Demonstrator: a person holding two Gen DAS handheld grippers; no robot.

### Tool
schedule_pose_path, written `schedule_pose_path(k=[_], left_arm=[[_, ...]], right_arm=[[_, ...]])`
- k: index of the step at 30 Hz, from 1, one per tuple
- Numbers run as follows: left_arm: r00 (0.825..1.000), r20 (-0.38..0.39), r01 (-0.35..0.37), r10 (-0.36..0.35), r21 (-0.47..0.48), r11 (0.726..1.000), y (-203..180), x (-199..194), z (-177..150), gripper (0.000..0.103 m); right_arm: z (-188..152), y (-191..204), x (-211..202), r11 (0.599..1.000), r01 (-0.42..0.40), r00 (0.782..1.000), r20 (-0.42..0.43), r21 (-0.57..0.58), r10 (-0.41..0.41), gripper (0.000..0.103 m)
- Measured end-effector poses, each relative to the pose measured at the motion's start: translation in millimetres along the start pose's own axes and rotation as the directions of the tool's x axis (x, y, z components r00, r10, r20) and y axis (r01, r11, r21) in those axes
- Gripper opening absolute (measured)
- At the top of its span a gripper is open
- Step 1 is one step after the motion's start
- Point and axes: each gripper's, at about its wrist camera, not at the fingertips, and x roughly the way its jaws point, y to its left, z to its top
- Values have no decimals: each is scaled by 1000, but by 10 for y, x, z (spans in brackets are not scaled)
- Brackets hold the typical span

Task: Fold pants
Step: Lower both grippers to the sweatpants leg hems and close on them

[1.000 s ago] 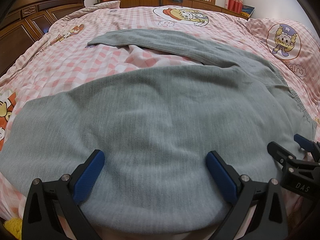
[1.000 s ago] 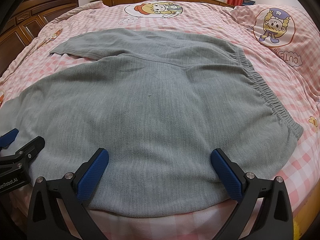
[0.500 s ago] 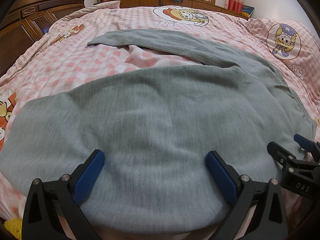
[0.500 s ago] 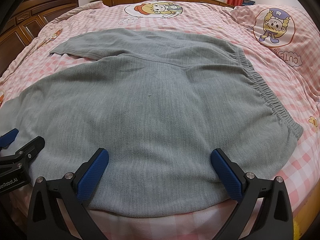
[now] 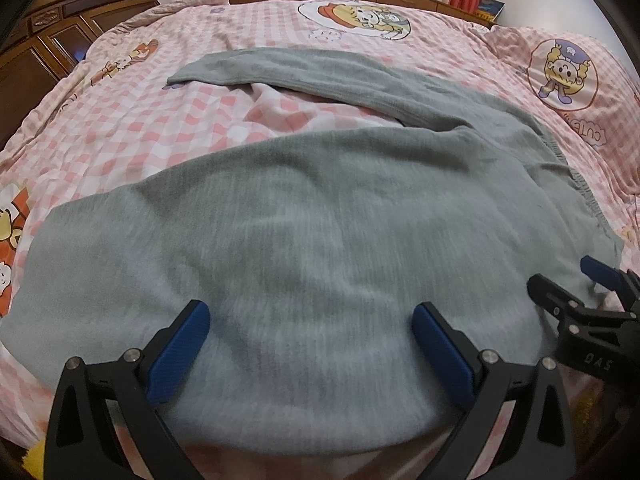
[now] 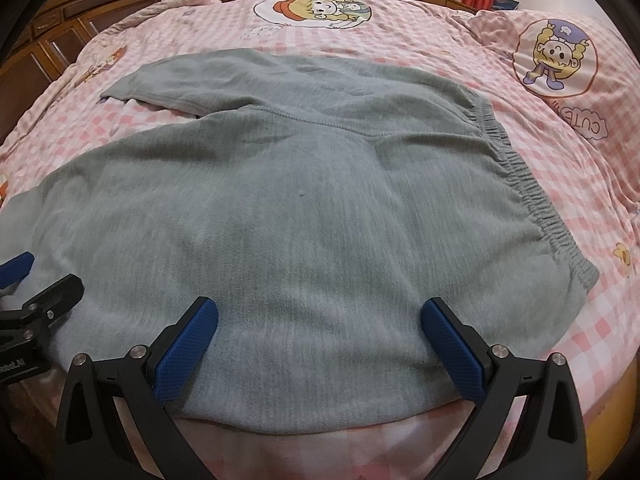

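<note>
Nothing much has shifted since a second ago: both tools sit where they were over the near hem, and only a slight blur in the left view hints at motion.

At the bottom of the left view, my left gripper [image 5: 306, 342] is spread wide, its blue pads resting on or just above the soft grey knit pants [image 5: 304, 216], pinching nothing. At the bottom of the right view, my right gripper [image 6: 318, 340] is spread the same way, holding nothing. Each shows at the other's frame edge, so they sit side by side along one edge of the cloth. I judge that spacing is meant to take the near side at two points and carry it over evenly.

The pants lie flat on the pink checked bedspread [image 6: 568, 168] with cartoon prints, filling the middle of both frames. The near edge of the cloth runs close to the edge of the bed, bottom of frame, where it seems to curl over. The gathered elastic waistband [image 6: 516, 168] runs down the right side. The far trouser leg [image 5: 288, 68] angles toward the upper left, with bedspread showing between the legs.

Beyond it, the bedspread offers open room for a fold away from me. Dark carved wooden furniture [image 5: 44, 44] borders the upper left.
</note>
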Motion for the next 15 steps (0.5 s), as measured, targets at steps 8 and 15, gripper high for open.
schedule_pose_path(k=[8,15], left_arm=[[1000,-9,9,-9,-13,1000,128,-161,158,103],[1000,15,-7,7,-30,1000,331,-256,536,103]], right_arm=[[128,15,-108,999,-19,1000,-3,-34,19,103],[411,-95,-189,997,-77,997,7,-11,77,103]])
